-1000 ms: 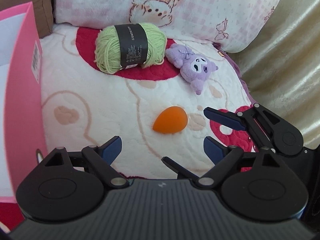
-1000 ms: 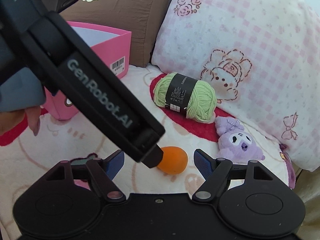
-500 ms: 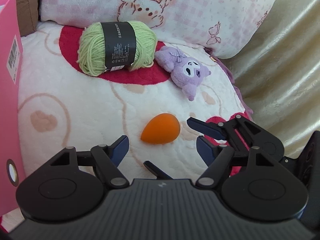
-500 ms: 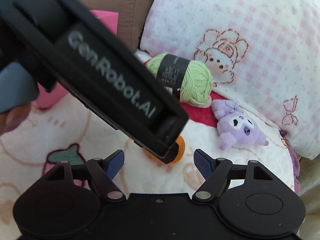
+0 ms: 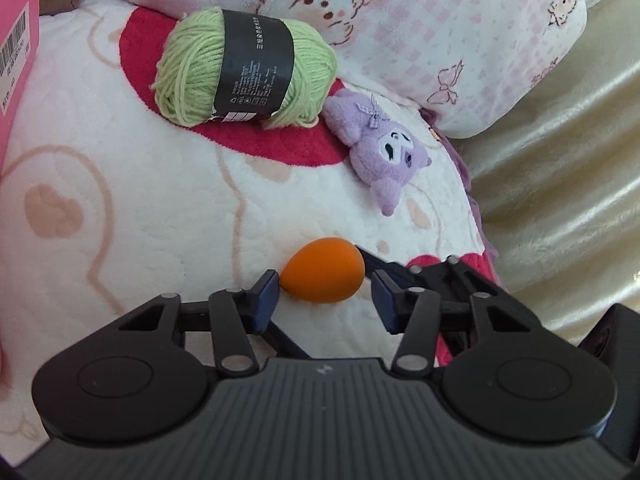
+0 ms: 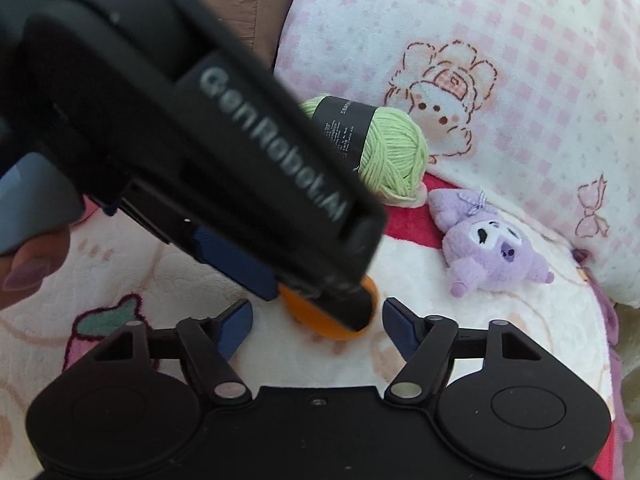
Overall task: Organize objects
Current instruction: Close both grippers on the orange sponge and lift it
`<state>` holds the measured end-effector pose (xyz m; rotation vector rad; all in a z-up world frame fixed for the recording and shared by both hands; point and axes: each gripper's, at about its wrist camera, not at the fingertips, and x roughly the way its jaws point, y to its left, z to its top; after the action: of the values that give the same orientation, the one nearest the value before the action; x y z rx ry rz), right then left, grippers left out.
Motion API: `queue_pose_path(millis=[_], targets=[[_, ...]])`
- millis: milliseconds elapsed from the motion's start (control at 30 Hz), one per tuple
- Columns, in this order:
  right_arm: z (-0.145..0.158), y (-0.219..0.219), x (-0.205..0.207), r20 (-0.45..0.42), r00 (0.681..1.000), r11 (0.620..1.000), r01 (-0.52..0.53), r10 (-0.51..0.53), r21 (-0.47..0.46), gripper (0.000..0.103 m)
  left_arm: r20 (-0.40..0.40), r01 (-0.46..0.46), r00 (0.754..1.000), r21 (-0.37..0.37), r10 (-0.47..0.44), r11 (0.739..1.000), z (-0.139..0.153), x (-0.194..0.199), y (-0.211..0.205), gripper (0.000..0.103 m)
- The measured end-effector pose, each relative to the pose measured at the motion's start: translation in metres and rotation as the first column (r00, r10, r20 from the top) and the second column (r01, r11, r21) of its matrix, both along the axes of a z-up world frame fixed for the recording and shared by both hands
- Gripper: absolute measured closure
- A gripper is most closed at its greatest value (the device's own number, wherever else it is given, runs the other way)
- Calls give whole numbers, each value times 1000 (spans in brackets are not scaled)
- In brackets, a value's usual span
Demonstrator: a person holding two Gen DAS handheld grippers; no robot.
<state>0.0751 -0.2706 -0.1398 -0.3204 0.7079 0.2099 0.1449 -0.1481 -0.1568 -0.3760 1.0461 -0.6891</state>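
Note:
An orange egg-shaped sponge (image 5: 322, 270) lies on a cream plush blanket (image 5: 120, 200). My left gripper (image 5: 322, 296) straddles it and its jaws are closing. The left pad (image 5: 264, 300) meets the sponge's pointed end, while the right pad sits a sliver off its round end. In the right wrist view the left gripper's body (image 6: 240, 160) crosses the frame and hides much of the sponge (image 6: 306, 312). My right gripper (image 6: 318, 320) faces the same sponge from the other side, its jaws wide and closing a little, touching nothing. A green yarn ball (image 5: 244, 68) and a purple plush toy (image 5: 384, 152) lie beyond.
A pink box (image 5: 16, 60) stands at the far left. A pink checked pillow (image 5: 440, 20) leans behind the yarn. Shiny cream fabric (image 5: 560, 200) drops away on the right. A person's fingers (image 6: 28, 264) hold the left gripper's handle.
My left gripper has sunk and come in toward the sponge, and its jaws have narrowed from wide apart to close around it. The right gripper has dropped slightly nearer the sponge.

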Motion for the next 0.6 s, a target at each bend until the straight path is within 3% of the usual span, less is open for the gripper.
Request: queue_pose_path(millis=[200, 467, 600], targets=[[-3, -11, 8, -36, 998, 996, 49, -47, 69, 33, 12, -11, 1000, 24, 10, 1000, -1, -1, -5, 68], [5, -26, 12, -108, 987, 977, 133, -116, 169, 43, 58, -18, 998, 51, 15, 999, 5, -9, -13, 69], [8, -23, 12, -125, 986, 980, 126, -107, 156, 42, 54, -12, 998, 59, 9, 998, 12, -15, -9, 69]])
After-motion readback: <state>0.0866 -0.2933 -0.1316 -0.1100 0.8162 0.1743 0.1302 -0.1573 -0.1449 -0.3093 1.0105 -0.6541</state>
